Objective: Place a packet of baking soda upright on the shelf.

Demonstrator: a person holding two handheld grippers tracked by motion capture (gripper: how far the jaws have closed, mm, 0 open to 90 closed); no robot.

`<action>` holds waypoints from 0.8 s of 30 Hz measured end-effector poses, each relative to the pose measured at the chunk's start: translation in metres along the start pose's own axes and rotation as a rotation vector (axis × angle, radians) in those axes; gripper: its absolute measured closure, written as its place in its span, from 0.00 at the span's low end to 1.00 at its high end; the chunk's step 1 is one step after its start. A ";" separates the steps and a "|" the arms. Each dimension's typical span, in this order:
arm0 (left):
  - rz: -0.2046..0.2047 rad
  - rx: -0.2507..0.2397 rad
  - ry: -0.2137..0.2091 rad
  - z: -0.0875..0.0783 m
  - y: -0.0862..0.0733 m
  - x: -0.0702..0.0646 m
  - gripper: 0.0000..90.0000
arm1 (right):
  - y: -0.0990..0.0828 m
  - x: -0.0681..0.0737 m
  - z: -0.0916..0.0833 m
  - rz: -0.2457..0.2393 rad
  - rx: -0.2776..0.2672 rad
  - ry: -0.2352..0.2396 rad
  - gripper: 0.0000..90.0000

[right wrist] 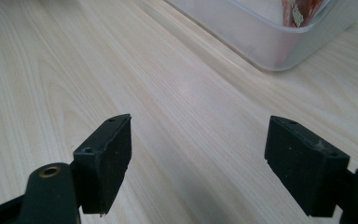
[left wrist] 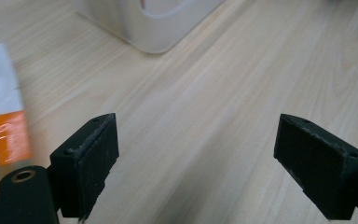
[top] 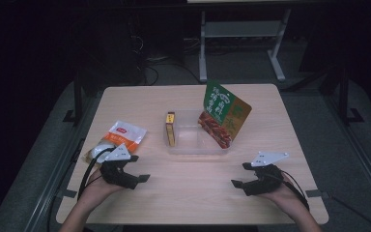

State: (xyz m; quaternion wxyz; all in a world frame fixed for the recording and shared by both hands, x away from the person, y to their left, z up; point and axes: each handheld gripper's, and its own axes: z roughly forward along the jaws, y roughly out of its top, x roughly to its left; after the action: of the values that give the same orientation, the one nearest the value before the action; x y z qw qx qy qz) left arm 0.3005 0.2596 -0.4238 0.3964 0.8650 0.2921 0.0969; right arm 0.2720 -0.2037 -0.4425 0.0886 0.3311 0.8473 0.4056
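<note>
Both my grippers, left (top: 142,178) & right (top: 235,183), sit low over the desk (top: 193,193), fingers wide apart, nothing btwn them. Orange-white pouch (top: 121,137) lies just beyond left one; clear tray (top: 198,144) mid-desk.

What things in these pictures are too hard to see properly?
- Writing on the green packet: too small in the high view.
- Yellow box: label too small there.
- Orange and white packet: cut off by the left edge in the left gripper view.
- Clear tub: cut off by the top edge in the right gripper view.
</note>
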 end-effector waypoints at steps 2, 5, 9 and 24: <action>-0.014 -0.002 0.021 -0.003 0.000 0.004 0.15 | 0.000 0.000 0.000 -0.002 0.002 -0.001 0.25; -0.013 0.009 0.048 -0.010 0.000 0.011 0.15 | -0.001 -0.001 0.001 -0.001 0.004 0.003 0.25; -0.057 -0.008 0.093 -0.019 -0.001 0.022 0.15 | -0.002 -0.002 0.001 -0.005 0.009 0.007 0.25; -0.130 0.019 0.279 -0.032 -0.008 0.068 0.15 | -0.001 0.001 0.005 -0.016 0.025 0.017 0.26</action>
State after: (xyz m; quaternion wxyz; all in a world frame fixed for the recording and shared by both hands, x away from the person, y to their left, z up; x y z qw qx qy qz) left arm 0.3400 0.3231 -0.4128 0.3493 0.8259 0.4007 0.1877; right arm 0.2728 -0.2004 -0.4463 0.0803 0.3220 0.8556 0.3973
